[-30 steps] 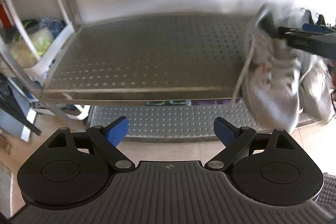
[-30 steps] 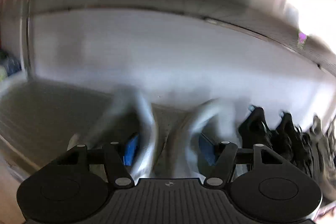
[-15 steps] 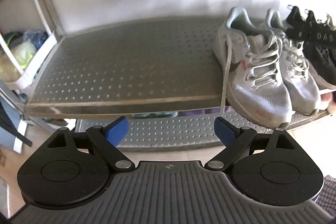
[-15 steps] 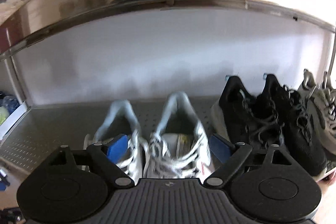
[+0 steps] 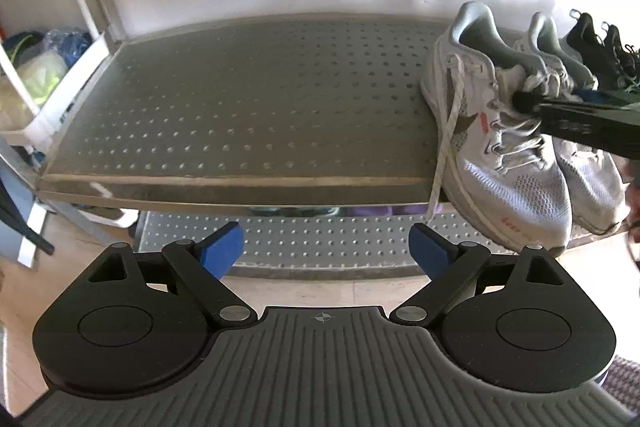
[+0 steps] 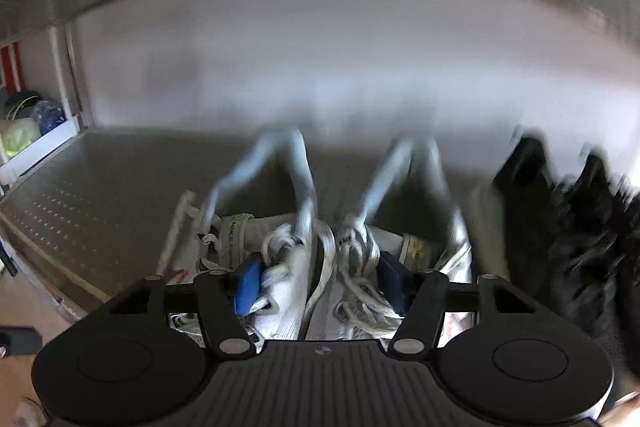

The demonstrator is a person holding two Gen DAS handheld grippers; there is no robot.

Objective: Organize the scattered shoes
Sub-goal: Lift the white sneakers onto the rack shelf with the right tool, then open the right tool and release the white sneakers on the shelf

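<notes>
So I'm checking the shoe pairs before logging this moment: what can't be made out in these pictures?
- Right wrist view: motion blur smears the black shoes; no details show.
- Left wrist view: the right gripper crosses the white sneakers, covering their laces; its fingertips are unseen.
- Left wrist view: the black shoes are cut off by the right edge.
- Right wrist view: whether the right gripper presses the sneakers is blurred.

Two white mesh running shoes [image 5: 516,163] stand as one pair, their inner sides between the right gripper's fingers and their outer sides beyond them. Two black lace-up trainers [image 6: 560,227], a second pair, stand to the right of those fingers, blurred. Two perforated steel shelves show: one [image 5: 256,107] beyond the left gripper's fingertips, one lower [image 5: 320,239] between them. Further left sits one white bin [image 5: 60,95] of bagged things, too small to count
</notes>
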